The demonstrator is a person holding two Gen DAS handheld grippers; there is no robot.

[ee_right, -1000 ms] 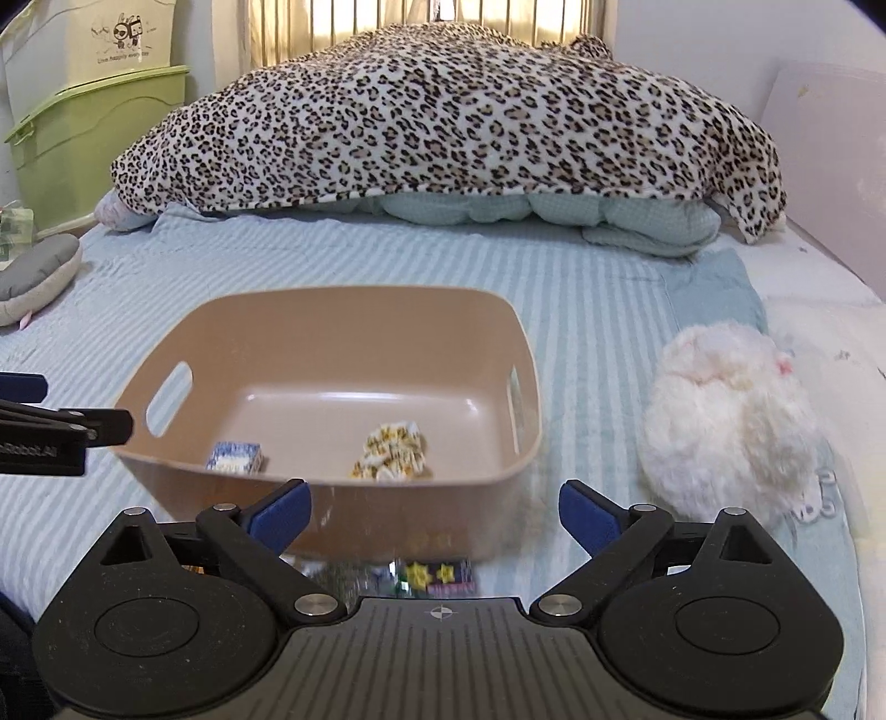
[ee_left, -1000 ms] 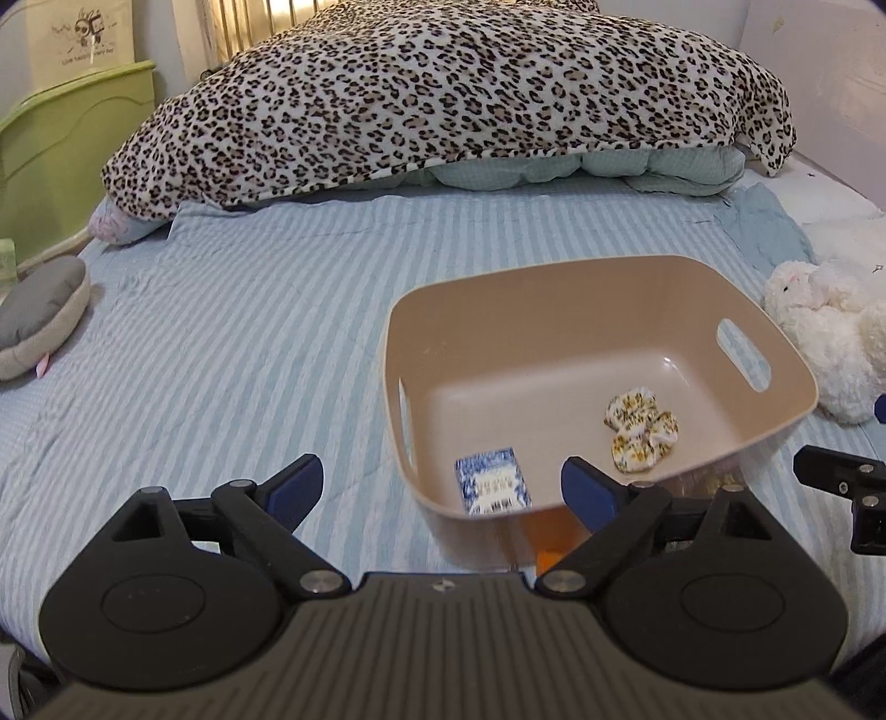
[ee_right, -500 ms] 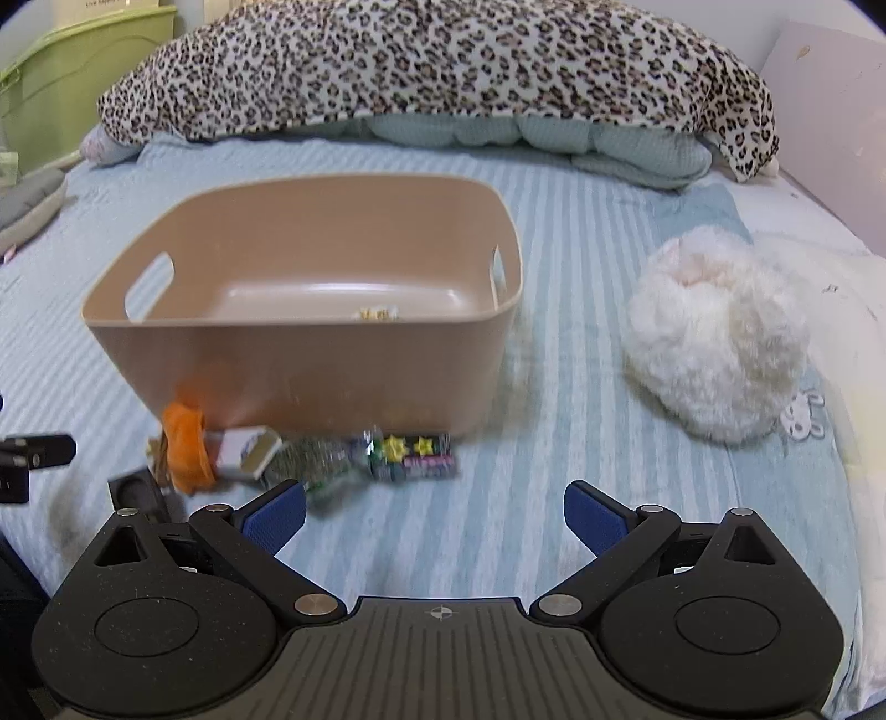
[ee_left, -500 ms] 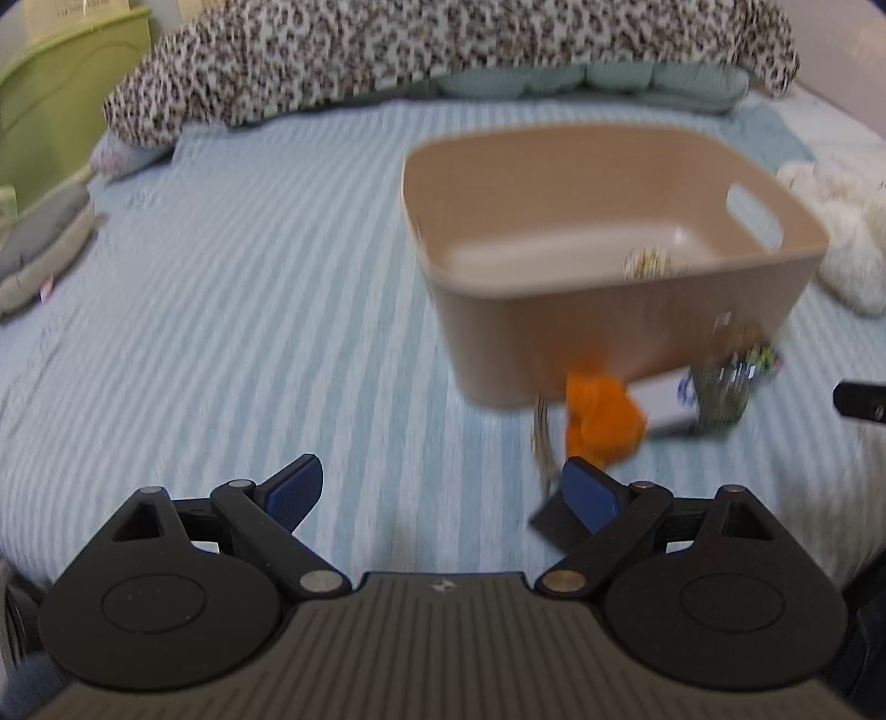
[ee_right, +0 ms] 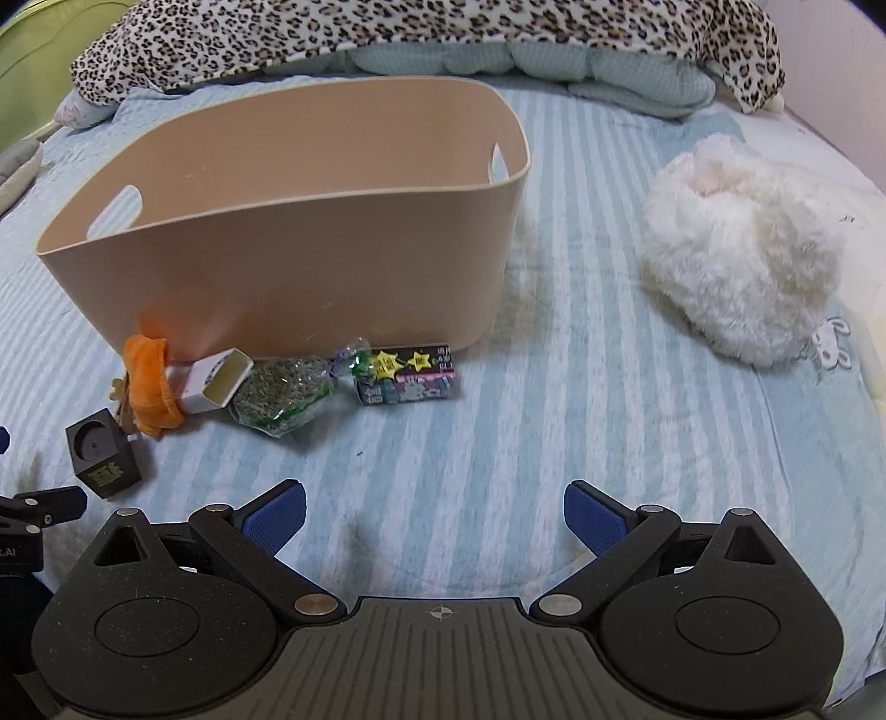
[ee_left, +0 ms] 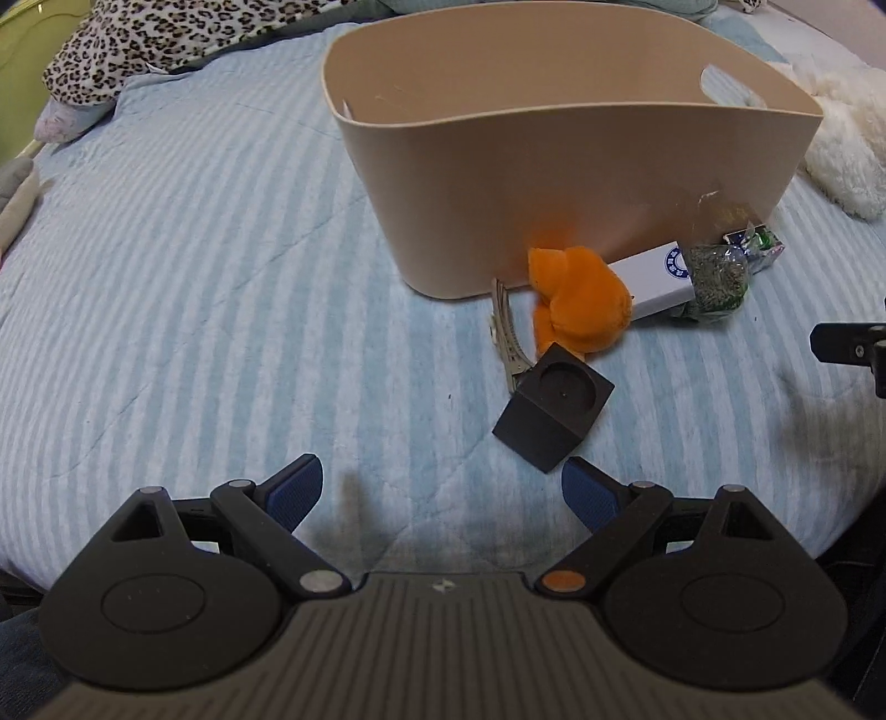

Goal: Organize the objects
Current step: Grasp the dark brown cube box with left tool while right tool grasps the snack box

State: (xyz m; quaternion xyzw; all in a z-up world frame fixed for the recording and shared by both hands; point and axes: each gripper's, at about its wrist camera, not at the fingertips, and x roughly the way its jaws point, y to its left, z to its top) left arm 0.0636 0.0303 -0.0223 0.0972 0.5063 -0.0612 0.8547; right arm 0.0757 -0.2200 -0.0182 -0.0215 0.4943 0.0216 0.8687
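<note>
A tan plastic bin (ee_left: 554,183) (ee_right: 310,266) stands on the striped bed. In front of it lie a black cube (ee_left: 554,410) (ee_right: 102,454), an orange plush (ee_left: 581,299) (ee_right: 149,387), a metal hair clip (ee_left: 506,338), a white box (ee_left: 653,277) (ee_right: 216,379), a clear bag of green bits (ee_left: 717,277) (ee_right: 285,399) and a dark star-printed packet (ee_right: 407,376). My left gripper (ee_left: 442,490) is open and empty, just short of the cube. My right gripper (ee_right: 434,512) is open and empty, short of the packet.
A white plush toy (ee_right: 742,260) (ee_left: 847,144) lies right of the bin. A leopard-print blanket (ee_right: 415,33) is heaped at the head of the bed. A grey cushion (ee_left: 16,194) lies at the far left edge.
Both grippers have dropped lower and pulled back toward the bed's near edge. The bin's inside is out of sight and the items in front of it have come into view.
</note>
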